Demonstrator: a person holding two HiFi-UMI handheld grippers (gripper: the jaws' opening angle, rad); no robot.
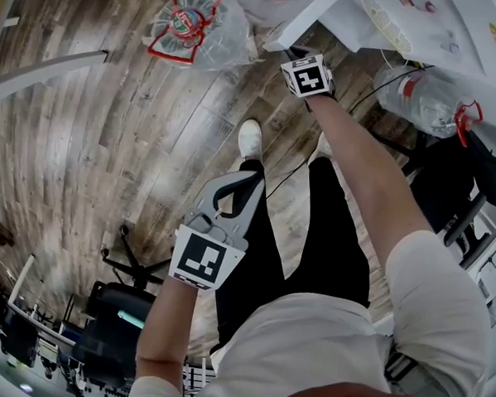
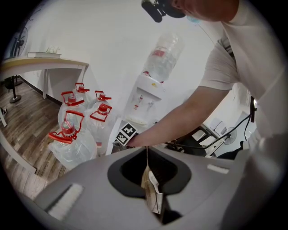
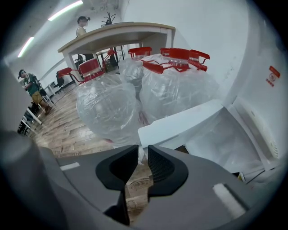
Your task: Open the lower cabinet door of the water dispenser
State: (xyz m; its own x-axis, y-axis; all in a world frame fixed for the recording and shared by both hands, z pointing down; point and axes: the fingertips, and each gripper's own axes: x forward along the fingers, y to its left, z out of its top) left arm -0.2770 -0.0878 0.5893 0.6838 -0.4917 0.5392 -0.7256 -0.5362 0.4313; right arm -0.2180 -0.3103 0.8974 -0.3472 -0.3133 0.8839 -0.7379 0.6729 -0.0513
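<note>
Right tool (image 3: 143, 149) slightly open, empty, tips just short of cabinet door (image 3: 180, 120) free edge; door ajar, water jugs (image 3: 110, 105) close behind. Left tool (image 2: 146, 150) closed, empty.

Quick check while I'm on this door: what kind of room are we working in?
Probably an office or shared workroom: a bottle-topped water dispenser, spare water jugs on the wood floor beside it, and a desk nearby.

Head view looks steeply down; both gripper views share jugs (image 2: 74, 139) beside the dispenser (image 2: 145, 96).
</note>
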